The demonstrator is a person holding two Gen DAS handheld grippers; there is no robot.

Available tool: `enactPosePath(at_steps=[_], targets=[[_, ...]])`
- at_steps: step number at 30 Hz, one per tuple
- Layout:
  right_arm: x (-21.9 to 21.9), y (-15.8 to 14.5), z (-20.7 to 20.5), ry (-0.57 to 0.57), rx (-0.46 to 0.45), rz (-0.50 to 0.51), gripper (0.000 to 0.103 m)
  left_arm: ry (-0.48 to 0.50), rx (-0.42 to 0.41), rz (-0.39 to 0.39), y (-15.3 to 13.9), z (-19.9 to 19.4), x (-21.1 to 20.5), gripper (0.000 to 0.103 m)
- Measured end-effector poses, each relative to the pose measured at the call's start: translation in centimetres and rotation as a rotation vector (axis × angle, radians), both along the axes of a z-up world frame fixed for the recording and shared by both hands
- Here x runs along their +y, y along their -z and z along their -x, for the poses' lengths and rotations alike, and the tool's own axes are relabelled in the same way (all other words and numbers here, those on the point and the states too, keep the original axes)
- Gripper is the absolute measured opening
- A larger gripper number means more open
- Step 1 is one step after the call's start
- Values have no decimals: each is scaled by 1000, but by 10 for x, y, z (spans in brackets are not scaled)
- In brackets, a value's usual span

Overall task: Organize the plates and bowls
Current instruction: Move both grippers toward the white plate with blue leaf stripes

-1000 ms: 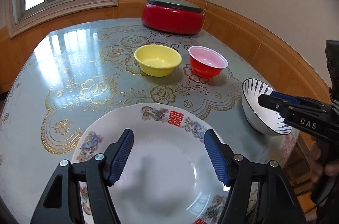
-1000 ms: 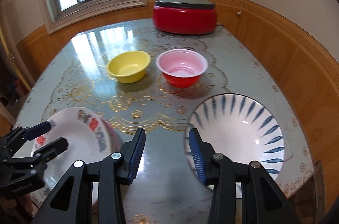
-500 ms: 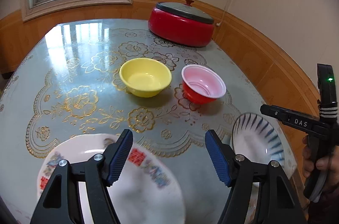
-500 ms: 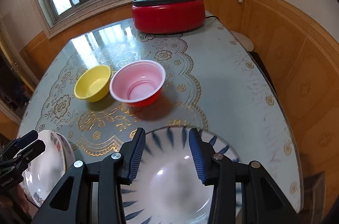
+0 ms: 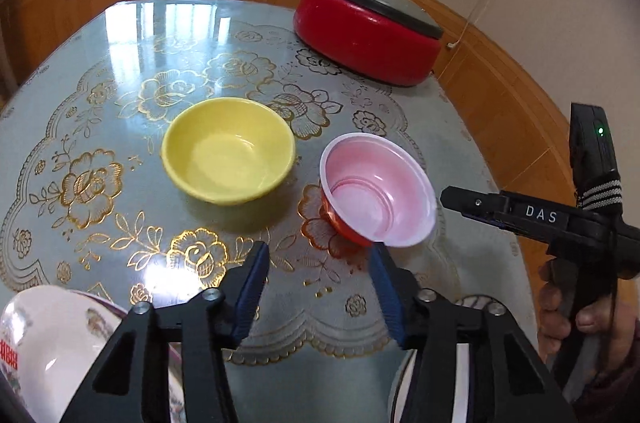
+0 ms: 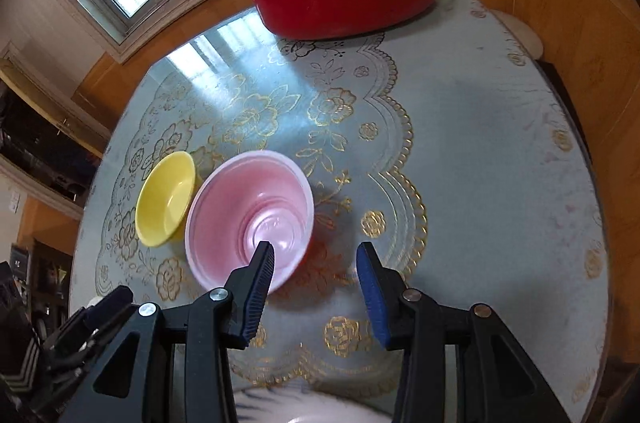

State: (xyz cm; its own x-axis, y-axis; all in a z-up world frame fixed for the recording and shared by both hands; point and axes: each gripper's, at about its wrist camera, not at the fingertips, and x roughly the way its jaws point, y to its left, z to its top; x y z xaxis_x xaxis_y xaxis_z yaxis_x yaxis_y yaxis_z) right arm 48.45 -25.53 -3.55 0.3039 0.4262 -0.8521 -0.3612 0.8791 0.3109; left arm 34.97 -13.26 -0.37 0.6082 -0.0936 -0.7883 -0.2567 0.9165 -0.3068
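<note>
Pink-lined red bowl [image 6: 250, 219] sits mid-worktop [image 6: 480, 163], yellow bowl [image 6: 166, 199] touching at nine o'clock. Thin plastic: light, flexible, skids easily; pinch rim. Right gripper [image 6: 316, 297] fingers spread, empty. Left gripper [image 5: 318, 293] fingers closing, empty.

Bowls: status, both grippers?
Left gripper closing, jaws empty. Right gripper open, empty, nearing red bowl. Yellow bowl untouched. Nothing in the way.
</note>
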Motion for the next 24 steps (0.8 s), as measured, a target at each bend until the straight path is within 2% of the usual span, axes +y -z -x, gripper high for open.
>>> enactPosePath(at_steps=[7, 9, 11, 12, 15, 17, 18, 21, 23, 24], targets=[[15, 20, -25, -28, 53, -19, 42, -16, 27, 28, 14, -35, -1, 43], [18, 22, -27, -43, 47, -10, 33, -17, 37, 39, 19, -45, -1, 40], [19, 26, -29, -49, 49, 5, 32, -23, 43, 43, 23, -53, -1, 39], [20, 26, -30, -53, 45, 10, 27, -23, 46, 44, 25, -57, -1, 38], [21, 28, -32, -60, 43, 19, 23, -4, 48, 22, 29, -66, -5, 30], [23, 29, -31, -73, 43, 25, 20, 5, 64, 30, 34, -69, -5, 18], [24, 30, -30, -78, 41, 31, 20, 4, 70, 34, 37, -70, -4, 17], [26, 36, -31, -87, 74, 39, 21, -11, 87, 43, 41, -67, -2, 19], [20, 38, -32, -72, 101, 16, 28, -30, 85, 82, 42, -63, 4, 36], [16, 36, -31, -58, 105, 8, 33, -38, 86, 82, 41, -60, 5, 39]])
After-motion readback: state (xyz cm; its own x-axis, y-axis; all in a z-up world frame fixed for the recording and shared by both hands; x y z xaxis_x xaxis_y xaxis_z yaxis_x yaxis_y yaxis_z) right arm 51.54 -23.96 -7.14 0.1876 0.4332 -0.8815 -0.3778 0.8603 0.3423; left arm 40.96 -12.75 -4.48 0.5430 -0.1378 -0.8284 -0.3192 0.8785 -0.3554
